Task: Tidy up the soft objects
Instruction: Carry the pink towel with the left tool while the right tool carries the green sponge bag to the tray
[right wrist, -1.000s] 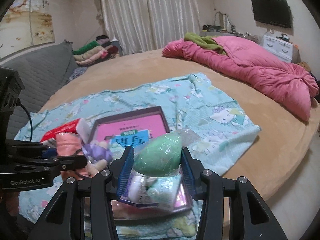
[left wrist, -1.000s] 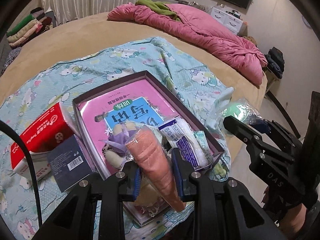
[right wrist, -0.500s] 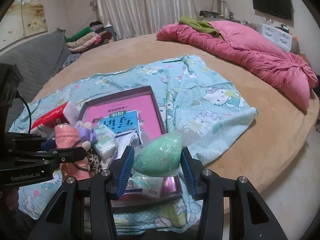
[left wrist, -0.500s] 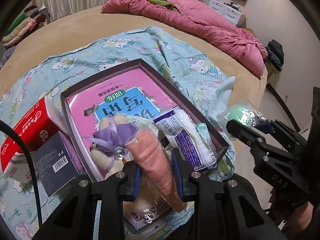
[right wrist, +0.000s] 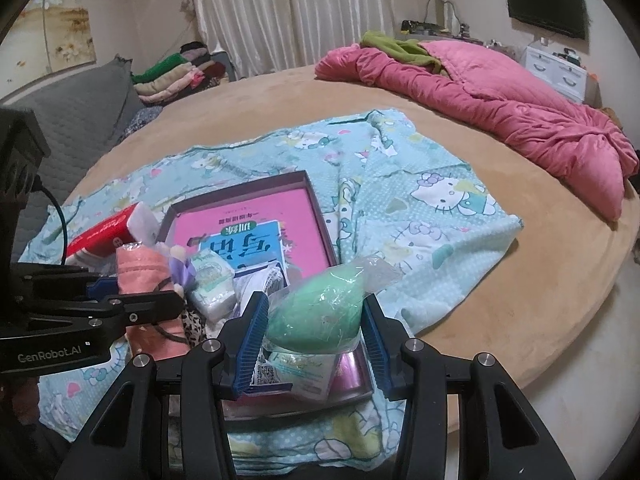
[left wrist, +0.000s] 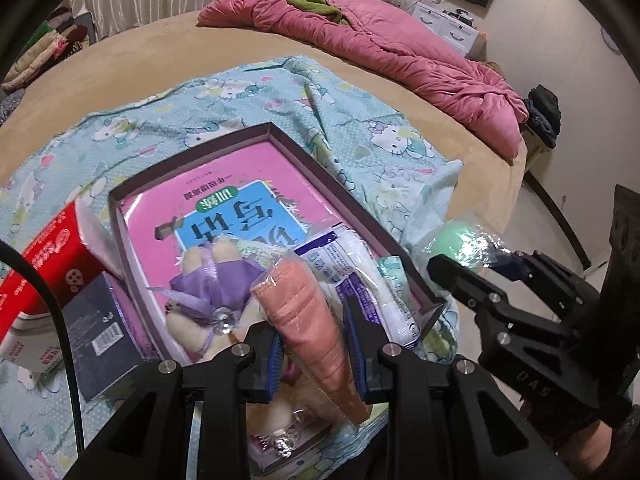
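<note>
My left gripper [left wrist: 316, 344] is shut on a salmon-pink rolled cloth in clear wrap [left wrist: 308, 320] and holds it above the near end of a dark purple box [left wrist: 344, 188]. My right gripper [right wrist: 316, 332] is shut on a green soft egg-shaped object in clear plastic [right wrist: 316, 316], held above the box's near right corner [right wrist: 352, 392]. In the box lie a pink book [left wrist: 240, 200], a plush toy with a purple bow [left wrist: 212, 280] and white tissue packs [left wrist: 360, 276]. The left gripper with the pink cloth [right wrist: 144, 280] shows at the left of the right wrist view.
The box sits on a turquoise Hello Kitty blanket [right wrist: 420, 208] on a round tan bed [right wrist: 540, 280]. A red tissue pack [left wrist: 44, 264] and a dark blue small box [left wrist: 100, 328] lie left of the box. A pink quilt [right wrist: 500, 96] lies at the back.
Both grippers have risen and drawn back a little with their loads; the box and its contents sit lower and farther in view. Both grips are unchanged.
</note>
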Available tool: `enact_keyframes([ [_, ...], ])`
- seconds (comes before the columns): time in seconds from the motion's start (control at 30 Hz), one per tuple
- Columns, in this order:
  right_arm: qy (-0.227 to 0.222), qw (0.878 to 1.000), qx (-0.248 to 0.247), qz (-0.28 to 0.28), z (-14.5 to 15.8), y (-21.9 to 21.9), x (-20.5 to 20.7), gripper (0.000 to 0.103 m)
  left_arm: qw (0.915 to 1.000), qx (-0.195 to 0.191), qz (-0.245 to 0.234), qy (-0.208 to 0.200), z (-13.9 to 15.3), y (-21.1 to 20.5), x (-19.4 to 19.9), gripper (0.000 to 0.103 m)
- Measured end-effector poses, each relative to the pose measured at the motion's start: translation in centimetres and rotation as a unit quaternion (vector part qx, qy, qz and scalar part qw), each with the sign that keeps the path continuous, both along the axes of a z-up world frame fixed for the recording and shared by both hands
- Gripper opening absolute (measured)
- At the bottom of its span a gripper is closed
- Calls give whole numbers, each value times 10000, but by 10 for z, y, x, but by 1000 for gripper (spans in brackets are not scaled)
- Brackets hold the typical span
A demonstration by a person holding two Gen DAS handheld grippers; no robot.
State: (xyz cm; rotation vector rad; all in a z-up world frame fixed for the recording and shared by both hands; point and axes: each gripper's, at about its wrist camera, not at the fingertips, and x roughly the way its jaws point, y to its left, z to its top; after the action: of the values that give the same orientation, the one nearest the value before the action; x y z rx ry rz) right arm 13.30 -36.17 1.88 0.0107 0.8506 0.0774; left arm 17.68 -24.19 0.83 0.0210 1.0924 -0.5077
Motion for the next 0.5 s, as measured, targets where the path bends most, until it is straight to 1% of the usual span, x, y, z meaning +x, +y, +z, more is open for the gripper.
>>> enact_keyframes([
  [0.13, 36, 10000, 47, 18, 0, -2, -2, 48, 10000, 77, -9, 62, -7, -3, 2, 28],
  [0.23, 183, 9997, 174, 78, 0, -3, -5, 48, 9999, 112, 25, 120, -12, -2, 5, 28],
  [0.37, 267, 9989, 330, 188, 3, -1, -14, 48, 9998, 145, 45, 135, -17, -2, 7, 28],
  [0.5, 412, 9983, 274, 314, -3, 7, -17, 48, 9997, 162, 70, 139, -21, 0, 9, 28],
])
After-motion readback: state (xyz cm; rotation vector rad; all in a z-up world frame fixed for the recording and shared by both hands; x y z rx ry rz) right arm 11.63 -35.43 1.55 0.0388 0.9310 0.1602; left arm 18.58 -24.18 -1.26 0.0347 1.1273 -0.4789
